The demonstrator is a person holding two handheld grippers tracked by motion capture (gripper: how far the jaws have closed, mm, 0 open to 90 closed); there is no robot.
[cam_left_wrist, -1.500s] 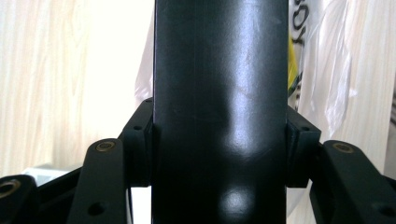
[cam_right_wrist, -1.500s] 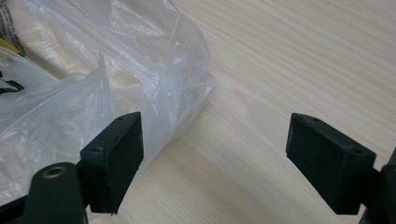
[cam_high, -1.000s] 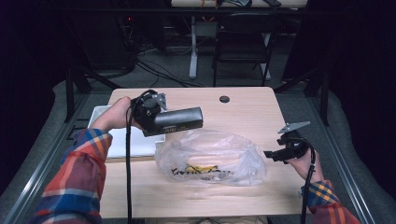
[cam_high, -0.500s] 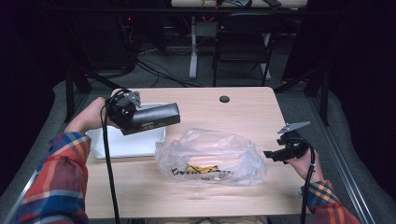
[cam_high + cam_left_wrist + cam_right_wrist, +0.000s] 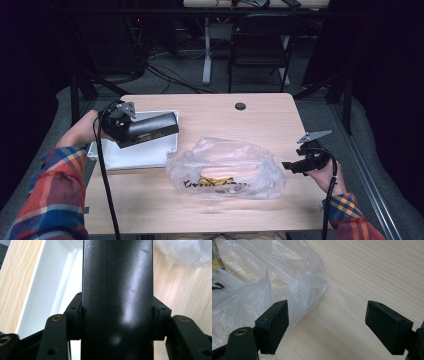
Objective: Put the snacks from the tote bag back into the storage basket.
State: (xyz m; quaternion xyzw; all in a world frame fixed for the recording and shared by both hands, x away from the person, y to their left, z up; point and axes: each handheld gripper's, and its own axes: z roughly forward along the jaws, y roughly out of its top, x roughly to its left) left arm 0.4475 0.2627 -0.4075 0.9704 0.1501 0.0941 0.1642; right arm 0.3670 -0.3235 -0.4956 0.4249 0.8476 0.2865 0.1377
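I am clamping my left claw on a stiff, smooth black box over the white tray at the desk's left edge, gripping its long sides; my right claw, wide open, is holding nothing.

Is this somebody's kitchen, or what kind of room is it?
Probably not a kitchen. It looks like a lab or workshop for recording: a wooden table in a dark room, cables running over the floor, and a black chair behind it.
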